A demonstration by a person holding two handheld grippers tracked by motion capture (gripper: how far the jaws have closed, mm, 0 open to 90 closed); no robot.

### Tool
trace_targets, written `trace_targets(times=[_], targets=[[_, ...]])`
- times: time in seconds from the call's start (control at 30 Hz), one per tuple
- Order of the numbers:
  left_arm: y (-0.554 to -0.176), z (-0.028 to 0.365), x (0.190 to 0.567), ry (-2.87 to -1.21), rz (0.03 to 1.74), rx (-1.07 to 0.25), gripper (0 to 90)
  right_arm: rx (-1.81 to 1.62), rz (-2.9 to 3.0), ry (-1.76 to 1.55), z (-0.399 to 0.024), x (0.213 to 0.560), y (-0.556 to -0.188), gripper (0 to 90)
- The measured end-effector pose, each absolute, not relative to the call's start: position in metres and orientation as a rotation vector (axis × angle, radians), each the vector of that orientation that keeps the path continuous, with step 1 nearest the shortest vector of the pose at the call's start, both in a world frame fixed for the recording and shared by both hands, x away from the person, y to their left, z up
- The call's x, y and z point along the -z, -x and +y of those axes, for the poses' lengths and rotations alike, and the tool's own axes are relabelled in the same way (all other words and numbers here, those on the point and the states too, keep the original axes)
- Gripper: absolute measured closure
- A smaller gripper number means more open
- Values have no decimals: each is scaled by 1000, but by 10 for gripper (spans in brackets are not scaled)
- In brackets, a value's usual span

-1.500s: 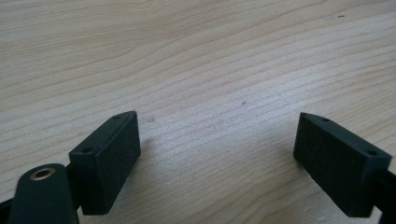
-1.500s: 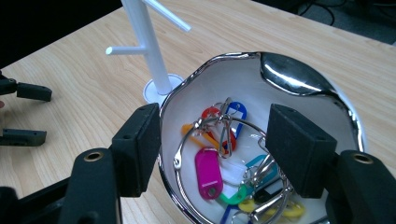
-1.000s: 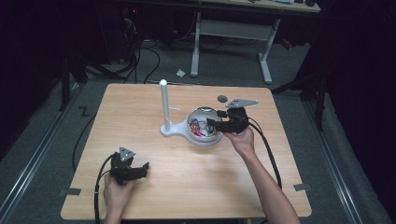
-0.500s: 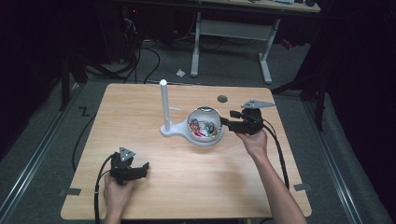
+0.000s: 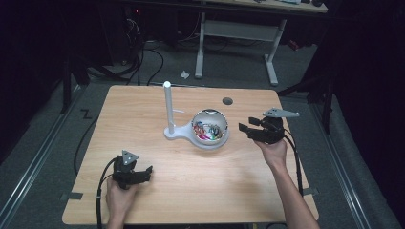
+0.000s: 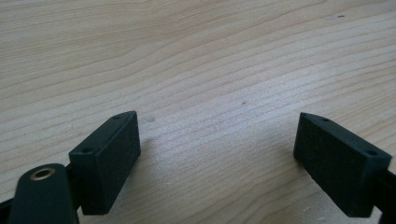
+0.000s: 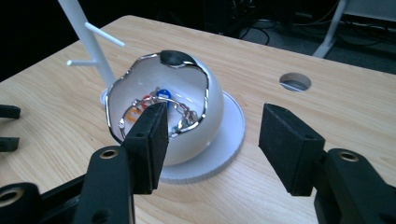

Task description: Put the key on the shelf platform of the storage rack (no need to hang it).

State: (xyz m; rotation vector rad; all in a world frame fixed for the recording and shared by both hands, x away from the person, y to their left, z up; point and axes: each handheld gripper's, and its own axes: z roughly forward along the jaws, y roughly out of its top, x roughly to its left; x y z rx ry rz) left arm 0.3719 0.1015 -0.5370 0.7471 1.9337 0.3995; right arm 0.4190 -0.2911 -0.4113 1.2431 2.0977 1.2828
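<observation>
Two grippers stood empty over the wooden table (image 5: 267,191), and by the look of it the work at the bowl had yet to yield anything; near the front edge the left gripper (image 5: 143,172) rested low on the bare wood, its jaws spread wide with nothing between them, well apart from everything else; farther in, the right gripper (image 5: 246,128) hung just beside the white bowl (image 5: 210,128), jaws likewise parted wide and holding nothing, pointed at the bowl's open side; the bowl, egg-shaped with a jagged silvery rim, sat on the round plate of a white stand (image 5: 174,133) near the table's middle, and a tangle of chain and coloured pieces (image 7: 161,109) lay inside it; judged from this, the jewellery was all in the bowl and none hung on the stand's upright post (image 5: 167,107), whose short pegs (image 7: 105,35) were bare, so the picking and hanging remained to be done; the bowl's uneven rim looked the likeliest hindrance to a clean reach; beyond, a round cable hole (image 5: 227,101) pierced the tabletop; past the far edge stood a desk frame (image 5: 236,43) on a dark floor strewn with cables (image 5: 143,57)
</observation>
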Motion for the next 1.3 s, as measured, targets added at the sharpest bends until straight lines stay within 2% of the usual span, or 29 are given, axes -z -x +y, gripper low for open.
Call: trace_targets(times=[0.4,0.87,1.3], targets=[[-372,101,537,-747,1935,-399,150,-1219,2086,-1197,-296,404,-400,426],[-372,102,537,-750,1933,-400,150,-1264,2022,-1263,-320,419,-372,437],[-372,102,537,-750,1932,-400,150,-1287,2009,-1289,-323,434,-359,435]])
